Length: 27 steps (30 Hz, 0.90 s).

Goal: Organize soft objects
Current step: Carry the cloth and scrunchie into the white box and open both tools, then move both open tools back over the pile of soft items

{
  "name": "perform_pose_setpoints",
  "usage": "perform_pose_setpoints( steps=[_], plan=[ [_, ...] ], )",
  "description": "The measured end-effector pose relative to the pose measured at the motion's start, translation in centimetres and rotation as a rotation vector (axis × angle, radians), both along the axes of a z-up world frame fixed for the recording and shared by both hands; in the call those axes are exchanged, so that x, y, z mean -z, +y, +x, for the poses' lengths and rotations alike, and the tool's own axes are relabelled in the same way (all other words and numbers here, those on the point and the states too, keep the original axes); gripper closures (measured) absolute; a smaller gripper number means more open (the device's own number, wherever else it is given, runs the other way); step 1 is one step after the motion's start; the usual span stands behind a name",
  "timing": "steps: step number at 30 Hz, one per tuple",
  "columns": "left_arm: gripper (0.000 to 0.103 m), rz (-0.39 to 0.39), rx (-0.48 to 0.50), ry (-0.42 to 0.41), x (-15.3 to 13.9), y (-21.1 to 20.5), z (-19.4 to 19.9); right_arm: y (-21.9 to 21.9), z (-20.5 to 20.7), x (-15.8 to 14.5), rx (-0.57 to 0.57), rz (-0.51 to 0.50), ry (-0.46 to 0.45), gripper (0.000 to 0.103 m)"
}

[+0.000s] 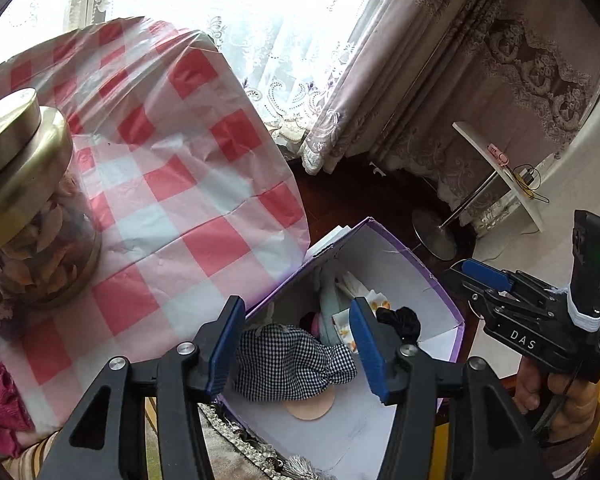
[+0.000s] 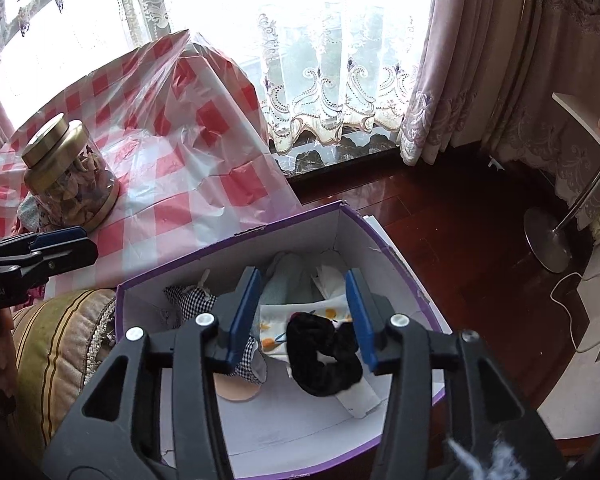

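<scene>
A purple box with white inside [image 1: 400, 264] [image 2: 236, 260] stands open below the table's edge. My left gripper [image 1: 298, 308] hangs open over it; a black-and-white checked cloth bundle [image 1: 288, 360] lies in the box under the jaws, clear of both pads. My right gripper [image 2: 303, 280] is open too, with a black scrunchie [image 2: 324, 356] loose below its jaws, on a white cloth with orange prints [image 2: 272, 328]. A pale teal soft item [image 2: 288, 280] and a round peach pad [image 1: 310, 410] also lie inside. Each gripper shows in the other's view [image 1: 486, 276] [image 2: 60, 242].
A glass jar with a gold lid [image 1: 24, 196] [image 2: 70, 172] stands on the red-checked tablecloth [image 1: 180, 184]. A striped cushion [image 2: 56, 344] lies left of the box. On the dark wood floor to the right stands a small white side table with a round metal foot [image 2: 548, 236]. Curtains hang behind.
</scene>
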<state>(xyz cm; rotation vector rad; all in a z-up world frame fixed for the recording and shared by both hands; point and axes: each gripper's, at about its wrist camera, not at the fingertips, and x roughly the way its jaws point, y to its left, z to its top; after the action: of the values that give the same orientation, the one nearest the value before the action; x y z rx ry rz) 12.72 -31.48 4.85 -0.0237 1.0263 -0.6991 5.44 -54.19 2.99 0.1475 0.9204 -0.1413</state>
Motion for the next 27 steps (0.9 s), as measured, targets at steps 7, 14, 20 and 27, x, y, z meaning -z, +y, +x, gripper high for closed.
perform_pose_setpoints(
  steps=[7, 14, 20, 27],
  plan=[
    [0.045, 0.002, 0.008, -0.061, -0.9, 0.7, -0.4, 1.6, 0.2, -0.6, -0.046, -0.029, -0.023, 0.054],
    [0.025, 0.000, -0.051, -0.215, -3.7, 2.7, -1.6, 4.3, 0.6, -1.6, -0.147, -0.019, -0.064, 0.054],
    [0.025, 0.020, -0.146, -0.314, -4.4, 6.0, -1.5, 7.1, 0.9, -2.3, -0.231, 0.002, -0.078, 0.051],
    [0.025, 0.015, -0.224, -0.297, -4.0, 11.3, -0.9, 10.3, 1.6, -2.3, -0.302, 0.003, -0.066, 0.049]
  ],
)
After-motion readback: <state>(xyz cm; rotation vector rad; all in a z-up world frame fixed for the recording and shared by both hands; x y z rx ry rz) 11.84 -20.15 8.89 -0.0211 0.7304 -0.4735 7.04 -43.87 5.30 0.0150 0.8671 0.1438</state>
